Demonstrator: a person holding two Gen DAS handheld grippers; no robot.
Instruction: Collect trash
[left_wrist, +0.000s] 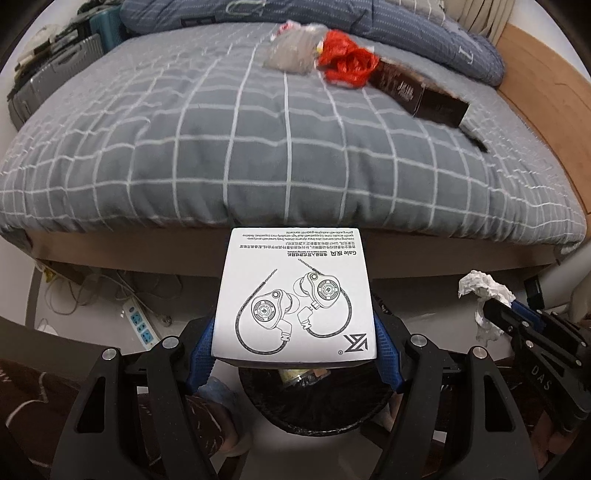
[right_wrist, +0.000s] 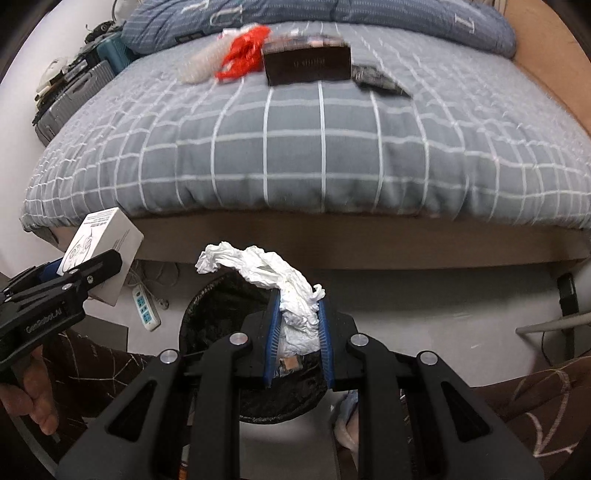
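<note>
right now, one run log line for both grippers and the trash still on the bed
left gripper: holds white box | right gripper: holds tissue | both over bin | on bed: red bag, dark box

2 wrist fisheyes, close, angled down over bin (left_wrist: 314, 406); both share bed (left_wrist: 258, 147).

- The left gripper (left_wrist: 295, 332) is black, with long arms that have triangle-shaped holes and round silver screws at the joints.
- Its pads (left_wrist: 201, 354) are blue and ribbed.
- The right gripper (right_wrist: 297, 332) has the same build; white letters "DAS" stand on its side.
- White letters "GenRobot.AI" stand on the left one.
- The person wears brown clothing (right_wrist: 535, 413) with thin pale lines.
</note>
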